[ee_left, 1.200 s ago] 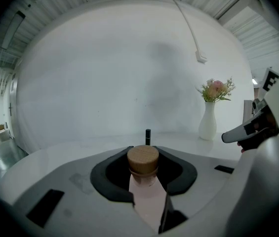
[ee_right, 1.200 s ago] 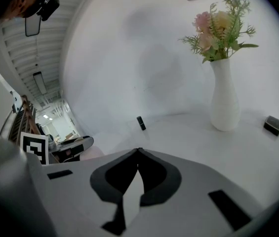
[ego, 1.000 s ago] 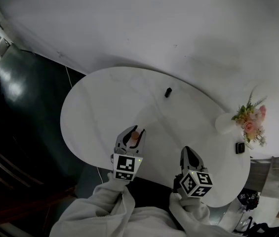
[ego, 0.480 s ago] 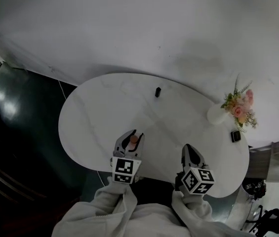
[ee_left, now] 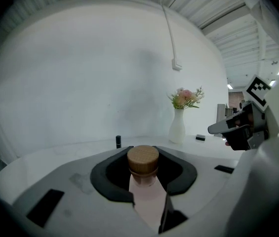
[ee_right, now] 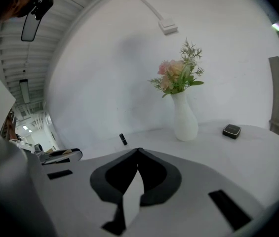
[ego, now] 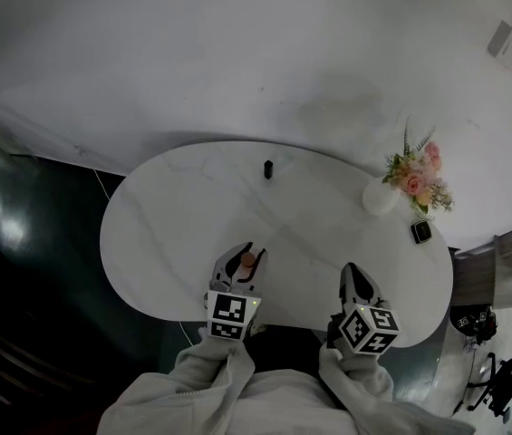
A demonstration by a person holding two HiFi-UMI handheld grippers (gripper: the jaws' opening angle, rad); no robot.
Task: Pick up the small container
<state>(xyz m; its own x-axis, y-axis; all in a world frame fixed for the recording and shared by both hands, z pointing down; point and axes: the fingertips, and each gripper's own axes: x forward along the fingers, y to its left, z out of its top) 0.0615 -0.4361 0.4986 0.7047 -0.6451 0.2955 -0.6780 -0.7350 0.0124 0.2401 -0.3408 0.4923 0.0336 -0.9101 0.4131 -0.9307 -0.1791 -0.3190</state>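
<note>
A small pink container with a round cork lid (ee_left: 143, 161) stands upright between the jaws of my left gripper (ee_left: 144, 174), which is shut on it above the near edge of the white table. In the head view the same container (ego: 247, 260) shows as a pinkish spot at the tips of the left gripper (ego: 242, 259). My right gripper (ego: 355, 282) hovers to the right of it over the table's near edge. Its jaws meet at the tips with nothing between them, as the right gripper (ee_right: 137, 154) view shows.
The oval white table (ego: 183, 198) bears a small dark object (ego: 268, 168) near its far edge, a white vase of pink flowers (ego: 382, 196) at the right, and a small black box (ego: 420, 232) beside it. A white wall rises behind; dark floor lies at the left.
Both grippers have drifted a little over the table's near edge with the container still held in the left one. The head camera has swung, so the table and vase sit further left and higher.
</note>
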